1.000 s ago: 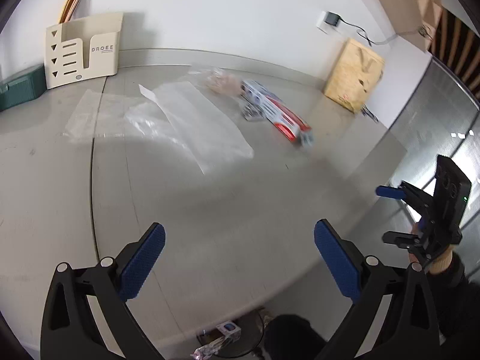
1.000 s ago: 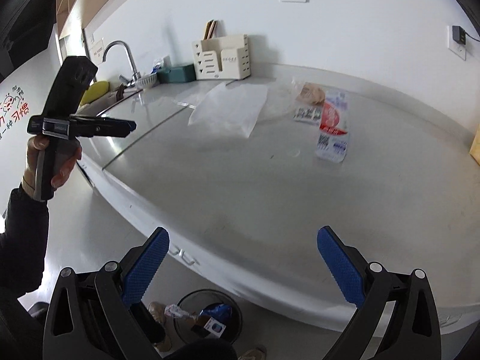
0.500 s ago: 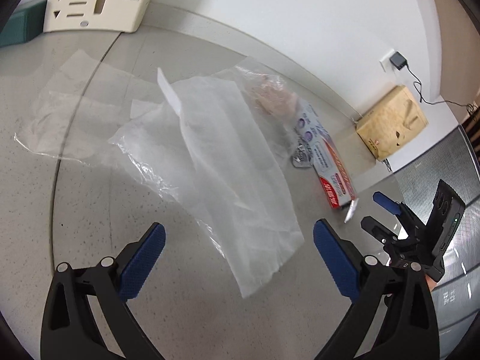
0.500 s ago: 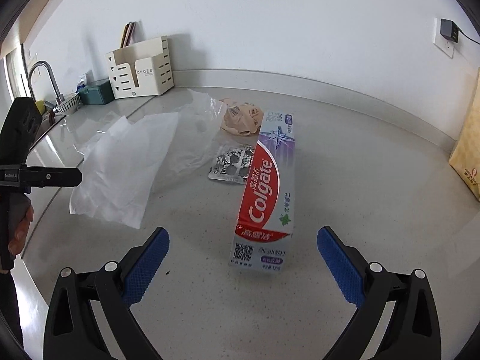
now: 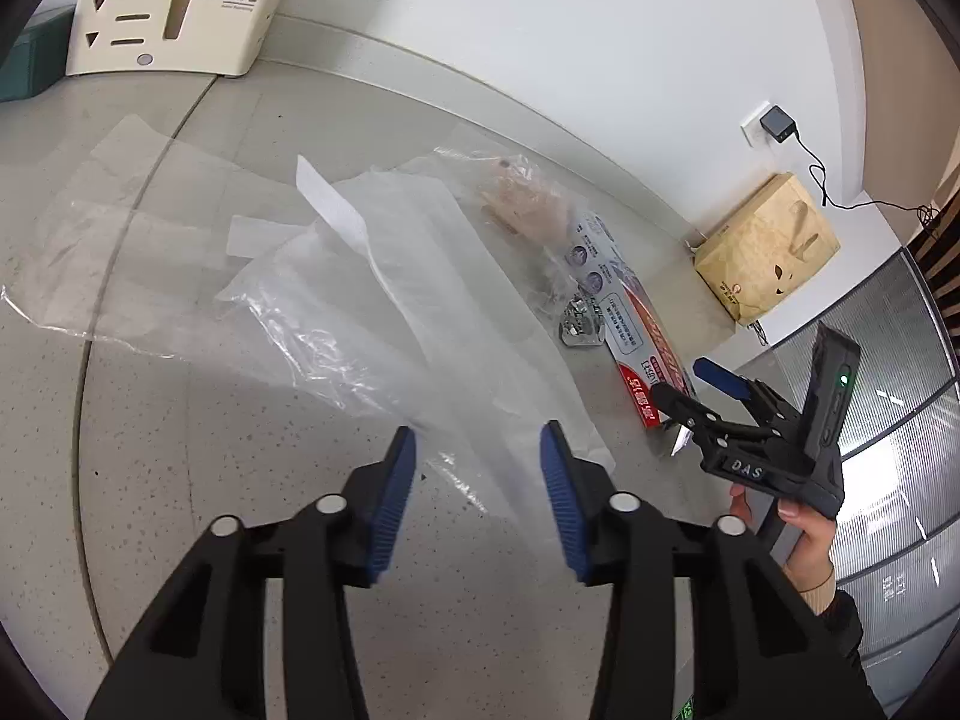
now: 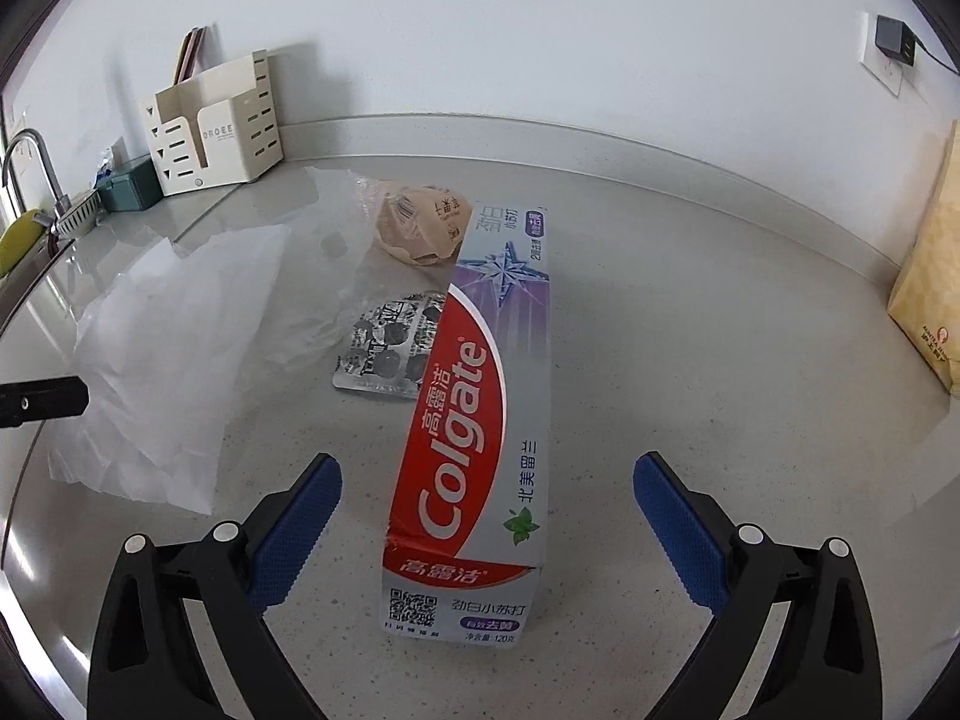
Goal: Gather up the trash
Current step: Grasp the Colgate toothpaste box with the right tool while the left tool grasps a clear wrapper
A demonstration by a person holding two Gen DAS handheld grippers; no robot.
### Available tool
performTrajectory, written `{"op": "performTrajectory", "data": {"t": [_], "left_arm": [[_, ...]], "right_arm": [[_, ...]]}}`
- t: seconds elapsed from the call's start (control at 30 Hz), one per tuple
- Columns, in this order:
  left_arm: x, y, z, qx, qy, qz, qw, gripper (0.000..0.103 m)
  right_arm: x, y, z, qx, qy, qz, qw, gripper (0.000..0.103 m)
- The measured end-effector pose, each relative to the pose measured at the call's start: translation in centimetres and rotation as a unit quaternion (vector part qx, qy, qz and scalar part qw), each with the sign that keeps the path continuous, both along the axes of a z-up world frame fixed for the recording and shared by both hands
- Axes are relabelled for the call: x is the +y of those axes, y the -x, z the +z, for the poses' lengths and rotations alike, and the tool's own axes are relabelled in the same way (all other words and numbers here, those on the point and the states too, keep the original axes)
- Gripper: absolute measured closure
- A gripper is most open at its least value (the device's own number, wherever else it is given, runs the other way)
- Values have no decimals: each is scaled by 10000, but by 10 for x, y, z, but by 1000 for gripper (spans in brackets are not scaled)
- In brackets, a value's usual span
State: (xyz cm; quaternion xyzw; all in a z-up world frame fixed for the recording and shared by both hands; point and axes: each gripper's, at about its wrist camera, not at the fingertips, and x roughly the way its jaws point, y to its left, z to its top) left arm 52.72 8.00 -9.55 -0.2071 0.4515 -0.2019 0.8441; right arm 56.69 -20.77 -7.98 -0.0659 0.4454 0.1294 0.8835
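A white plastic bag (image 5: 384, 288) lies flat on the grey counter; it also shows in the right wrist view (image 6: 174, 360). My left gripper (image 5: 477, 483) is partly closed, its pads on either side of the bag's near corner, still apart. A Colgate toothpaste box (image 6: 480, 420) lies lengthwise between the pads of my open right gripper (image 6: 486, 528); it also shows in the left wrist view (image 5: 642, 354). A foil blister pack (image 6: 390, 348) and a crumpled tan wrapper (image 6: 420, 228) lie beyond the box. The right gripper shows in the left wrist view (image 5: 690, 390).
A cream slotted holder (image 5: 168, 6) and a teal box (image 6: 129, 183) stand at the back wall. A brown paper bag (image 5: 762, 252) stands at the right. A tap and sink (image 6: 30, 180) are at the far left. A thin clear film (image 5: 90, 228) lies left of the bag.
Both grippers moved in over the counter. The left gripper narrowed from wide open around the bag's corner. The right gripper came close over the toothpaste box, still open.
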Motion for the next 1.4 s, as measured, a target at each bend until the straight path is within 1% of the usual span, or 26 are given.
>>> {"op": "performTrajectory", "data": {"t": [0.03,0.07,0.1,0.13,0.23,0.27,0.33,0.5,0.73,0.8,0.93,1.0,1.1,1.17,1.27,1.3,1.37,1.4], "left_arm": [[-1,0,0,-14,44,-41,10000,73],[-2,1,0,-28,78,-69,9999,80],[-3,2,0,-49,101,-99,9999,82],[-4,2,1,-77,115,-125,9998,87],[-6,7,3,-182,257,-254,9992,94],[-7,8,4,-223,230,-263,9991,95],[-9,11,6,-259,214,-298,9990,98],[-7,22,13,-381,253,-371,9983,99],[7,48,29,-752,264,-459,9958,99],[10,58,35,-889,220,-496,9946,99],[10,74,43,-993,72,-521,9937,99],[10,79,45,-967,-2,-485,9941,99],[15,82,39,-739,-93,-377,9965,99],[19,81,32,-563,-60,-323,9979,99],[30,79,18,-247,11,-93,9997,99],[33,79,13,-155,57,-51,9999,96],[36,79,5,12,153,-32,9999,71],[37,79,2,68,185,-43,9998,67]], "right_arm": [[-1,-2,-1,53,2,-38,10000,7],[-2,-2,-2,62,10,-78,10000,17],[-3,-3,-2,92,19,-111,9999,24],[-3,-4,-3,140,28,-134,9998,34],[-3,-3,-6,259,-30,-94,9996,44],[-1,-3,-6,256,27,-97,9996,51],[-1,0,-6,212,116,-98,9997,52],[-3,6,-4,151,22,-167,9997,53],[-11,20,6,-4,-108,-278,9996,54],[-15,27,11,-65,-183,-321,9993,54],[-21,44,23,-216,-177,-333,9991,54],[-23,52,28,-233,-232,-304,9990,54],[-23,64,34,-282,-251,-262,9989,54],[-22,71,38,-317,-220,-248,9990,54],[-21,79,43,-355,-212,-183,9990,53],[-21,81,44,-352,-203,-162,9990,53],[-20,84,47,-379,-218,-140,9989,53],[-19,85,48,-385,-198,-116,9990,53]]}}
